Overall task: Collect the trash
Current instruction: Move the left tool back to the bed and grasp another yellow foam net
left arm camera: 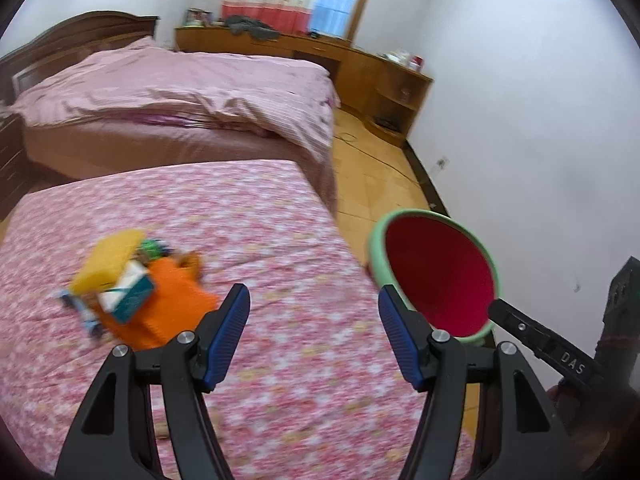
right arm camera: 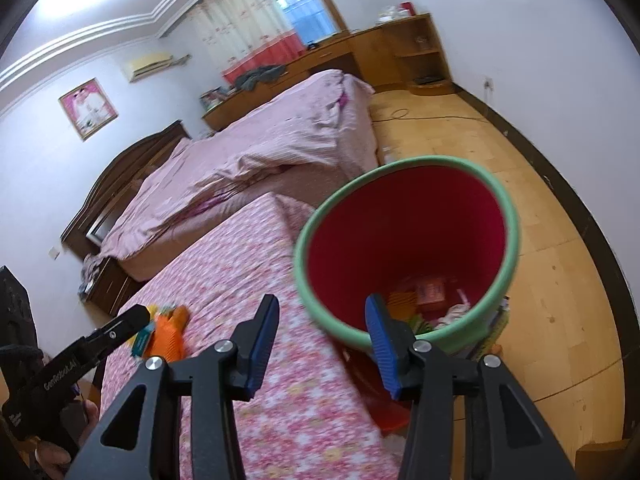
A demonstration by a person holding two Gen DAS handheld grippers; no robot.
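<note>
A pile of trash [left arm camera: 132, 292] lies on the pink floral tablecloth [left arm camera: 240, 220]: a yellow box, a white and teal carton, an orange piece and small wrappers. My left gripper [left arm camera: 313, 292] hovers open to the right of the pile, with nothing between its pads. A red bin with a green rim [left arm camera: 436, 276] stands off the table's right edge. In the right wrist view the bin [right arm camera: 408, 220] holds several packets at its bottom. My right gripper [right arm camera: 323, 302] is open at the bin's near rim, and its pads press on nothing. The left gripper's finger [right arm camera: 120, 328] reaches toward the trash pile [right arm camera: 164, 332].
A bed with a pink duvet [left arm camera: 192, 92] lies beyond the table. A wooden cabinet [left arm camera: 380, 80] lines the far wall. A cable [right arm camera: 400, 114] runs over the wood floor [right arm camera: 540, 240]. A white wall closes the right side.
</note>
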